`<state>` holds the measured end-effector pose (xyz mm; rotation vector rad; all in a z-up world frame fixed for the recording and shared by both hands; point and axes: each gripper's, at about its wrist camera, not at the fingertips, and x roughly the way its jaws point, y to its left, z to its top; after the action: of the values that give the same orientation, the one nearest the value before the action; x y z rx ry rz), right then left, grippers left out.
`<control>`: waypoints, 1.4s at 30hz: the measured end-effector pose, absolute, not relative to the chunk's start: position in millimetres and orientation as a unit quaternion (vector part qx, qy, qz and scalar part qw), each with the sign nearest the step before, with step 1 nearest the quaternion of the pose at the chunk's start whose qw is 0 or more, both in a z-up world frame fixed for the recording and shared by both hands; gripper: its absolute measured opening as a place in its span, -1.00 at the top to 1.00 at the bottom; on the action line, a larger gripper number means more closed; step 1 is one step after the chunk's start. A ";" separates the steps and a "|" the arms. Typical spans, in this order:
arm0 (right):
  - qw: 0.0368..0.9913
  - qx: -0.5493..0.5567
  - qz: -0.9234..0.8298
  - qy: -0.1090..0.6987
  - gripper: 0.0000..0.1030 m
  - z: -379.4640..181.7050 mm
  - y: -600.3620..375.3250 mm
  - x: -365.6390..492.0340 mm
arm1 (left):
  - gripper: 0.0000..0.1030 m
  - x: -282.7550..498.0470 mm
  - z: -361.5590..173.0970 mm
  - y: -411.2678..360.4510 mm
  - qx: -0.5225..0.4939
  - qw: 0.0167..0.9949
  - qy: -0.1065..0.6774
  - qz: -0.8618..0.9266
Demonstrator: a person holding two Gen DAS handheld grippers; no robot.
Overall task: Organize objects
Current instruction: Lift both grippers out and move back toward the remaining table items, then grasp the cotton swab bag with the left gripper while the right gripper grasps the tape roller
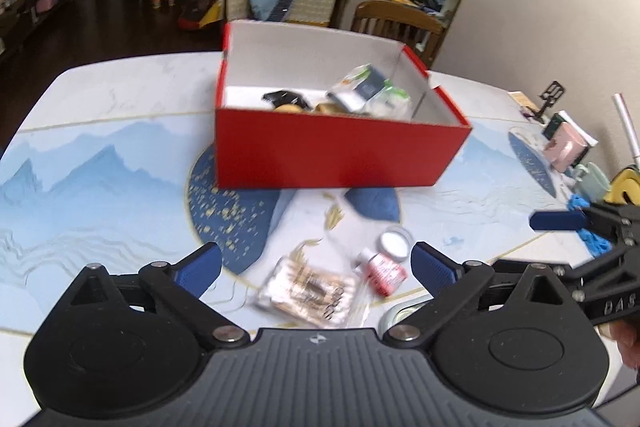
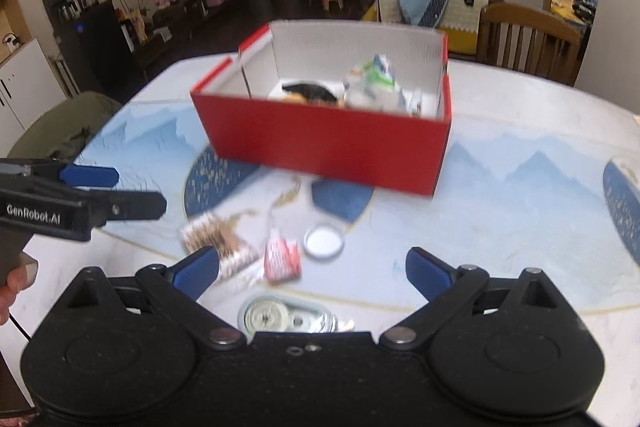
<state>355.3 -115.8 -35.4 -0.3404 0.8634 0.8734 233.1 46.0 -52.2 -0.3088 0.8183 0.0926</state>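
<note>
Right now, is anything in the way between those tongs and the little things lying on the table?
Nothing visible. Both tongs, left and right, hang open just short of the clear packet of cotton swabs, small red-labelled bottle and round white-lidded jar.

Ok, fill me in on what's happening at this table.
A person holding a two-finger gripper in each hand is tidying small items into the red box, which already holds a few things. Both the left gripper and right gripper are open and empty above the table. A cotton swab pack, a small red-labelled bottle, a round tin and a tape dispenser lie outside.
</note>
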 end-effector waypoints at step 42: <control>0.773 -0.223 0.389 0.448 -0.93 -114.3 -85.9 355.3 | -0.98 268.3 -144.3 34.9 -0.054 0.871 0.482 0.077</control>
<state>355.3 -85.9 -114.3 -0.4837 0.9696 0.8435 268.3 34.9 -144.3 -0.1127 1.0077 0.1608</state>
